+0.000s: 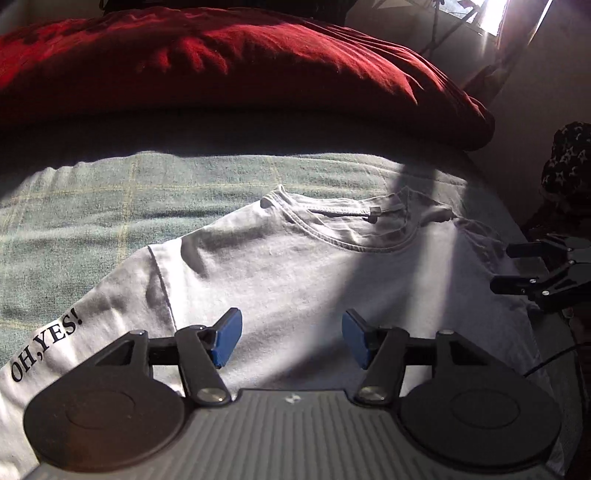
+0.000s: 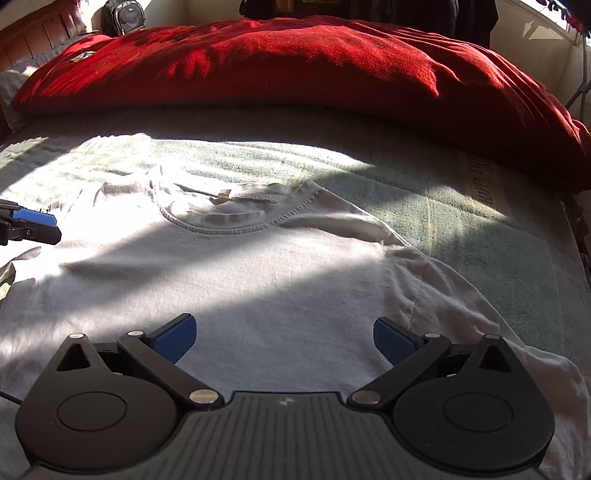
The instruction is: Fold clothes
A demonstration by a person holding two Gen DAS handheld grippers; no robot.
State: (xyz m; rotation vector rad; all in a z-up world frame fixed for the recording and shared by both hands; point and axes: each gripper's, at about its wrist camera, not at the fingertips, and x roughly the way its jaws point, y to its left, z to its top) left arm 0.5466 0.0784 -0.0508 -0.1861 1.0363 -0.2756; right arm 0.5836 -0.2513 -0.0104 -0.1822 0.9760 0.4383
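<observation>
A white T-shirt (image 1: 295,273) (image 2: 258,266) lies spread flat on the bed, its collar toward the far side. The left sleeve carries black lettering "OH,YES!" (image 1: 46,347). My left gripper (image 1: 291,338) hovers over the shirt's chest, open, with nothing between its blue pads (image 1: 227,338). My right gripper (image 2: 284,338) is open wide over the chest as well, near the right sleeve (image 2: 443,295). The right gripper (image 1: 511,267) also appears at the right edge of the left wrist view, and the left gripper (image 2: 44,227) at the left edge of the right wrist view.
A pale green checked blanket (image 1: 92,199) (image 2: 461,221) covers the bed under the shirt. A thick red blanket (image 1: 221,74) (image 2: 295,62) is heaped along the far side. A dark backpack (image 2: 122,16) stands at the back left. Sunlight and hard shadows cross the shirt.
</observation>
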